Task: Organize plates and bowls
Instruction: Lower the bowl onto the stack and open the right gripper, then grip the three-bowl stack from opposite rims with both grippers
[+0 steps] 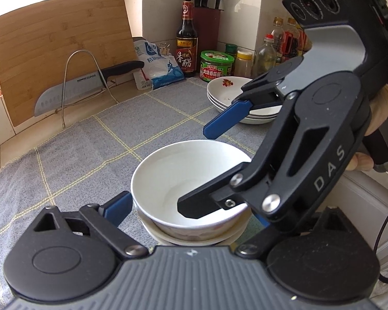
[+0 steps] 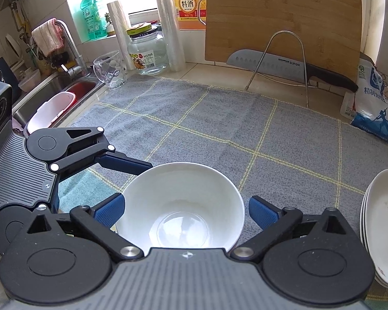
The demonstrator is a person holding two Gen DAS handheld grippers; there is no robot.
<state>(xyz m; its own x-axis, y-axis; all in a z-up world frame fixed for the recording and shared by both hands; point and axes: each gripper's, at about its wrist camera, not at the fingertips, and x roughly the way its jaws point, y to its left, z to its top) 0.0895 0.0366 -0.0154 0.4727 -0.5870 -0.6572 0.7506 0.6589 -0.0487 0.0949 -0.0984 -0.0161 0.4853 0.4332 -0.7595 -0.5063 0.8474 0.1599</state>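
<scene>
Kitchen counter, covered by a grey checked cloth point(image 2: 219, 118), with a bamboo cutting board point(image 2: 284, 20) and a cleaver point(image 2: 266, 63) propped in a wire rack at twelve o'clock and a sink point(image 2: 62, 87) at ten o'clock.

Closest to the person, at six o'clock on the cloth, a white bowl point(image 1: 188, 178) sits nested in another bowl point(image 1: 194, 235), whose rim shows just beneath it; stacking them this way saves space.

The right gripper point(image 2: 186, 214) straddles the top bowl with its jaws spread wide, blue pads clear of the rim on both sides, so the bowl looks released and resting on its own weight. In the left wrist view, one black finger point(image 1: 201, 204) of that gripper hangs inside the bowl, the other blue one point(image 1: 227, 120) beyond the far rim.

The left gripper point(image 1: 191, 214) is also released and wide, flanking the lower bowl, likely to steady the stack; its right pad is mostly hidden, so contact there is uncertain.

At two o'clock, well apart from the bowls, a stack of shallow white plates point(image 1: 230, 95) sits on the cloth, plates kept together and separate from the bowls.
</scene>
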